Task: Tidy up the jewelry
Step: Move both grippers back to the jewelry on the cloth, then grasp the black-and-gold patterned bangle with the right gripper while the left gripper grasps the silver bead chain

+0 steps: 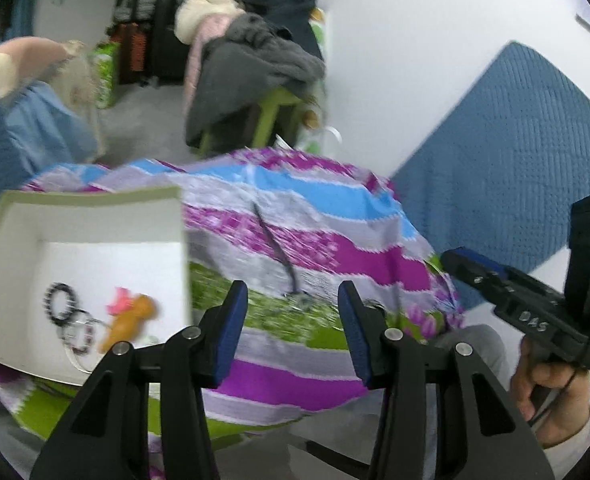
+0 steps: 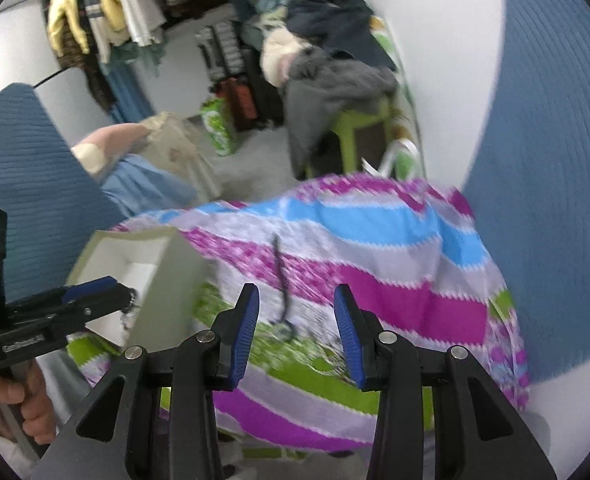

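Room: white walls, blue quilted panels, a green stool heaped with dark clothes, garments hanging at the back in the right wrist view
Surface: a striped cloth in magenta, blue, grey and green, draped and creased
Box: a white open box sits on the cloth's left side
Jewelry in box: a black bead bracelet, a second, thinner ring of beads touching it, a pink piece and an orange piece beside them; motion blur hides finer detail
Jewelry on cloth: a dark cord necklace lies across the stripes, its lower end between and beyond the fingers of both grippers
Left gripper: blue pads spread wide, nothing between them, above the cloth just right of the box
Right gripper: pads wide apart, empty, facing the necklace's lower end
Only left view shows: the box floor and its contents, plus the right gripper's body from the side
Only right view shows: the box's outer wall and the left gripper's tips at the box rim
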`<state>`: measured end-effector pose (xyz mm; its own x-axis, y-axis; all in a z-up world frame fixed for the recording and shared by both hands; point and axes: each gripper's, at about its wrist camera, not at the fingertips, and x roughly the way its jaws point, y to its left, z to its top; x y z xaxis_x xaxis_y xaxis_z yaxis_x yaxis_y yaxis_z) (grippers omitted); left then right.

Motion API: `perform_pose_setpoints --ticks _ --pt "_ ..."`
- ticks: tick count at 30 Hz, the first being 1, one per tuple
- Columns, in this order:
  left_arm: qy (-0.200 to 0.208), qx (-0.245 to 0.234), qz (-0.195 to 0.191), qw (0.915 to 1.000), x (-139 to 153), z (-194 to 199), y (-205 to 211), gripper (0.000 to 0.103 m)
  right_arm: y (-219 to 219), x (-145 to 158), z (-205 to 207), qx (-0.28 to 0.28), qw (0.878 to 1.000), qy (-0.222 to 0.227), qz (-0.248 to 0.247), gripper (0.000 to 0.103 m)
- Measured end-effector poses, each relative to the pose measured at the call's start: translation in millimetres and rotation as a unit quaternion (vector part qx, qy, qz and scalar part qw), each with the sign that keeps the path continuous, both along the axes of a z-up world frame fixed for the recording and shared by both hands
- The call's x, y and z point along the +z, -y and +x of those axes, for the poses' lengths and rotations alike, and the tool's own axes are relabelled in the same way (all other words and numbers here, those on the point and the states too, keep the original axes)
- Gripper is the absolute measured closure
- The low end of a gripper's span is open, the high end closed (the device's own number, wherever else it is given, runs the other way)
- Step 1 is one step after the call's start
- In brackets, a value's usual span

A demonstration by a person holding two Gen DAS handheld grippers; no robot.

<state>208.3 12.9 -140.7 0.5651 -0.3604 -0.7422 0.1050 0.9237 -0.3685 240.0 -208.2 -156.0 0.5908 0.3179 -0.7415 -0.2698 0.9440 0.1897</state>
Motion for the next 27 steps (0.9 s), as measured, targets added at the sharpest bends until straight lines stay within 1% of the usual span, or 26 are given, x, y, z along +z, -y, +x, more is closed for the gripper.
perform_pose_setpoints --ticks 3,8,13,15,18,20,24,27 --pt "-0.02 -0.016 -0.022 0.9994 -15 5 17 0.059 17 -25 3 -0.014 0.999 -0.032 0.007 0.067" --pt "-0.066 -0.028 -0.062 0.9955 -49 16 44 0.063 40 -66 9 -0.032 0.996 -0.079 0.019 0.068" --pt "-0.099 -0.035 -0.083 0.991 -79 27 69 0.066 52 -95 14 -0.036 0.993 -0.111 0.028 0.07" --pt "-0.112 -0.032 -0.096 0.9886 -91 32 74 0.07 53 -102 16 -0.036 0.992 -0.118 0.03 0.07" --pt "-0.128 -0.018 -0.115 0.985 -107 39 79 0.071 55 -110 20 -0.036 0.99 -0.128 0.037 0.07" --pt "-0.142 -0.006 -0.131 0.9811 -120 47 82 0.071 56 -113 22 -0.034 0.99 -0.13 0.039 0.07" --pt "-0.166 0.017 -0.132 0.9771 -142 60 89 0.071 55 -119 27 -0.036 0.989 -0.137 0.036 0.07" --pt "-0.189 0.031 -0.146 0.9705 -156 68 91 0.072 57 -122 30 -0.042 0.988 -0.144 0.036 0.07"
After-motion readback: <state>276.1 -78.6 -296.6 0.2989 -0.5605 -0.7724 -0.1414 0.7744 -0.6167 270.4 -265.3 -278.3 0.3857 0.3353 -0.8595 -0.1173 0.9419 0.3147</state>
